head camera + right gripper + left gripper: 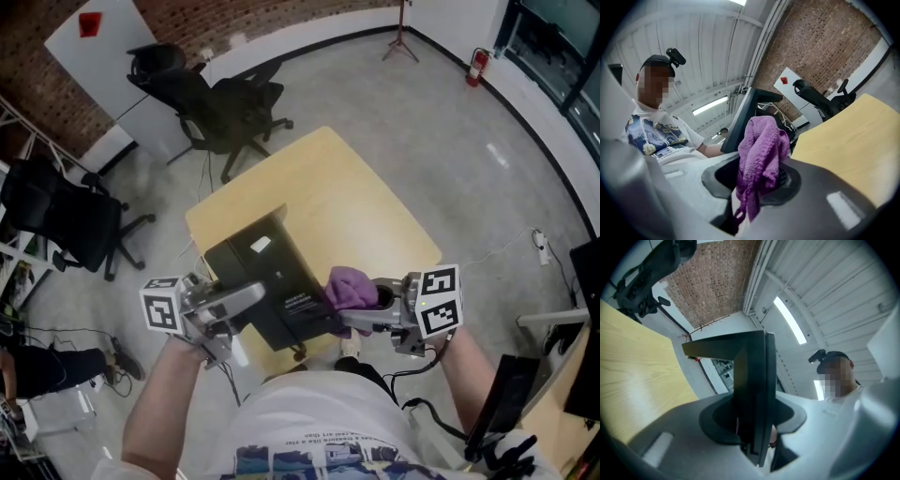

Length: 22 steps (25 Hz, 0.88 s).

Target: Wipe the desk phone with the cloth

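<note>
Nearest: both forearms reach out from a white printed shirt (319,441).

Left gripper (255,298): jaws clamped on the near left edge of the black desk phone (272,281), which sits edge-on between the pads. The phone is tilted over the near edge of the wooden table (366,206), its labelled side up; contact with the table cannot be told.

Right gripper (362,317): jaws pinched on a bunched purple cloth (352,286). The cloth touches the phone's right side.

Farther off on the grey floor, two black office chairs: one beyond the table (225,108), one far left (56,220).

Farthest, a brick wall (216,19).
</note>
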Available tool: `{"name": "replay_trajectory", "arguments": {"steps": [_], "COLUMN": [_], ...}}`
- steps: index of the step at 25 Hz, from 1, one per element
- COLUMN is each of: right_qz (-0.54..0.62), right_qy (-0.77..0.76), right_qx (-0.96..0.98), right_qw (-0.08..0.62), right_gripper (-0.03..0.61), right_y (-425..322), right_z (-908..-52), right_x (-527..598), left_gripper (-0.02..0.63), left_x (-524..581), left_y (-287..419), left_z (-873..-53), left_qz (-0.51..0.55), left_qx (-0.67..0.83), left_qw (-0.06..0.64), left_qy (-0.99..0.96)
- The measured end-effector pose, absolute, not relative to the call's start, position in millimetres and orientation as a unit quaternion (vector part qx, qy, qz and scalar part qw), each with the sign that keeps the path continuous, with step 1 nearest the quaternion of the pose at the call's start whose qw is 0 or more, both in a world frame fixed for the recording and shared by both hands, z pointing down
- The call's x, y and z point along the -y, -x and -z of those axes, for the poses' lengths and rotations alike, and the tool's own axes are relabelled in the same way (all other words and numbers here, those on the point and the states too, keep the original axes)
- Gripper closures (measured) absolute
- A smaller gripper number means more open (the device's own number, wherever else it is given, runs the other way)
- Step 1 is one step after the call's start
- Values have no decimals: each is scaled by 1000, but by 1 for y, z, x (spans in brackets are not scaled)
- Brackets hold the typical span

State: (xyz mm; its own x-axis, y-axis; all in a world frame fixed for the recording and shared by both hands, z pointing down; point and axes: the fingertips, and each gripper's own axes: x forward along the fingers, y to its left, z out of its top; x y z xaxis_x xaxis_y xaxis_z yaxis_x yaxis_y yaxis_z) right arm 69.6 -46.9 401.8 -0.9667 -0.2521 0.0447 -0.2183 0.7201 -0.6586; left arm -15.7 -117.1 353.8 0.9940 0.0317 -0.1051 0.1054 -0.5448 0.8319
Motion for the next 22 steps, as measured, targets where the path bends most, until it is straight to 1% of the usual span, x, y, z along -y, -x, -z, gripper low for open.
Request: {"name": "replay_trajectory", "arguments": {"steps": [4,8,12,18,22], "right_qz": [351,349,330,238,189], "right_qy": [143,148,198,296,314], "right_qx": [-925,-925,-923,-925,-930], "right_qw": [19,-5,-22,2,14], "right_gripper": [474,474,474,474,474], "right_y": [-70,-65,-85,-121,-115], "right_z": [-406,-412,-410,-344,-303], "right_x": [37,25,31,76,96], "left_gripper": [436,436,436,436,436], "left_x": [120,126,128,119,108], "left_y": [15,16,14,12,7], "left_z": [-354,-352,-355,-371,-382], "left_qz": [38,44,29,-3,-23], "left_qx": [-38,-40,-42,-51,-59], "left_qw": [477,479,474,473,477], "left_qy": [-877,-876,-879,-880,-876]}}
